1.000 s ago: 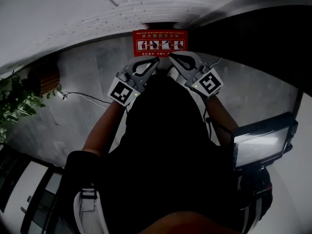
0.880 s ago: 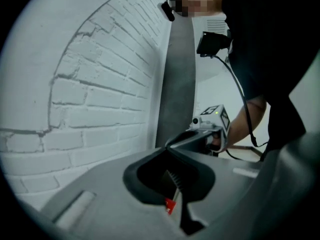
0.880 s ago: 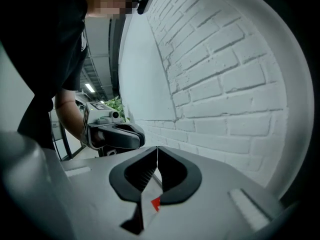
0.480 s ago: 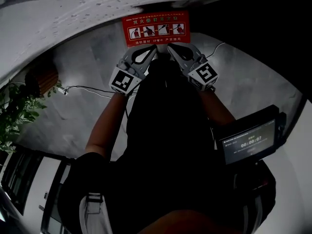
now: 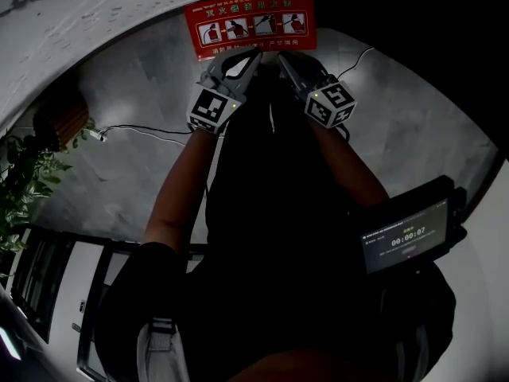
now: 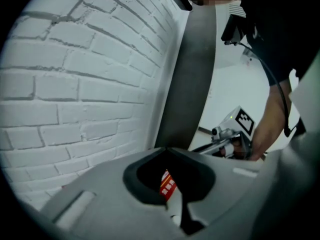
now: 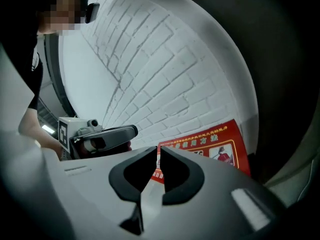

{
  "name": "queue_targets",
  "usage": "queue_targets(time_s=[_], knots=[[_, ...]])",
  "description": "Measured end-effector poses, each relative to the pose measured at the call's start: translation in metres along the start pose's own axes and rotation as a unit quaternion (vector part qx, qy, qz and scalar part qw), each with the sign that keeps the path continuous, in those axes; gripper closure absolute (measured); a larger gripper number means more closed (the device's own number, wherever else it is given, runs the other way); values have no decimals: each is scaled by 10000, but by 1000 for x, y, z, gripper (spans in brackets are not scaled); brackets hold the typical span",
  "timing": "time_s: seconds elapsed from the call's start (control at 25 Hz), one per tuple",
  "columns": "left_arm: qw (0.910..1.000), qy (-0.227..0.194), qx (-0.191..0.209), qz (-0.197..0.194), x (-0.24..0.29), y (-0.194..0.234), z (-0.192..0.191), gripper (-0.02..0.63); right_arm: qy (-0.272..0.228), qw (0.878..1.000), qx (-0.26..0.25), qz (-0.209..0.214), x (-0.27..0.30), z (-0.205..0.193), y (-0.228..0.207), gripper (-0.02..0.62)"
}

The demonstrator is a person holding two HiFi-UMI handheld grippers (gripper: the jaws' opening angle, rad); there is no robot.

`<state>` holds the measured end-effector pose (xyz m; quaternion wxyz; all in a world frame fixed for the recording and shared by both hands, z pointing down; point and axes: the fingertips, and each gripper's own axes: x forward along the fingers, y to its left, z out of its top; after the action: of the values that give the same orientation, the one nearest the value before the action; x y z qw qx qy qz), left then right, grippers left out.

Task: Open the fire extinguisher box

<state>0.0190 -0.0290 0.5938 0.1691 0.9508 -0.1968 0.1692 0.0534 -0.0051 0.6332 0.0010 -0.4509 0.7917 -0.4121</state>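
Left claw (image 5: 254, 52), right claw (image 5: 281, 55) clenched, empty; red sign (image 5: 251, 21) Chinese print unreadable; screen (image 5: 406, 239) reads 00:00:07.

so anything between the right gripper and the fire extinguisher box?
Nothing visible. The right gripper, fingers together, points at the red fire extinguisher box with only open air between; the left gripper sits aside.

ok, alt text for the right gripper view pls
The right gripper, grey jaws shut on nothing, points at a red panel of pictograms against a white painted brick wall. The left gripper, with its square-marker cube, reaches in from the left.
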Motion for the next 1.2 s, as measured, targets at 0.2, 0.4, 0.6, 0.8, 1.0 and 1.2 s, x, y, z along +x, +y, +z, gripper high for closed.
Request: queue_targets(time_s=[0.2, 0.4, 0.6, 0.8, 1.0, 1.2], knots=[[9997, 219, -78, 101, 10, 6, -40, 604, 30, 9968, 725, -323, 13, -40, -32, 581], [9991, 415, -8, 102, 17, 3, -68, 604, 89, 9851, 1614, -582, 25, -76, -51, 549], [9987, 418, -159, 228, 22, 7, -79, 606, 329, 9706, 2313, -588, 34, -111, -63, 488], [9987, 417, -206, 198, 21, 4, -84, 606, 343, 9599, 2696, -690, 41, -125, -71, 471], [9984, 474, -256, 199, 18, 3, -89, 606, 354, 9509, 3003, -656, 51, -131, -75, 439], [9983, 460, -315, 187, 8, 1, -88, 604, 215, 9444, 3215, -663, 58, -125, -79, 425]])
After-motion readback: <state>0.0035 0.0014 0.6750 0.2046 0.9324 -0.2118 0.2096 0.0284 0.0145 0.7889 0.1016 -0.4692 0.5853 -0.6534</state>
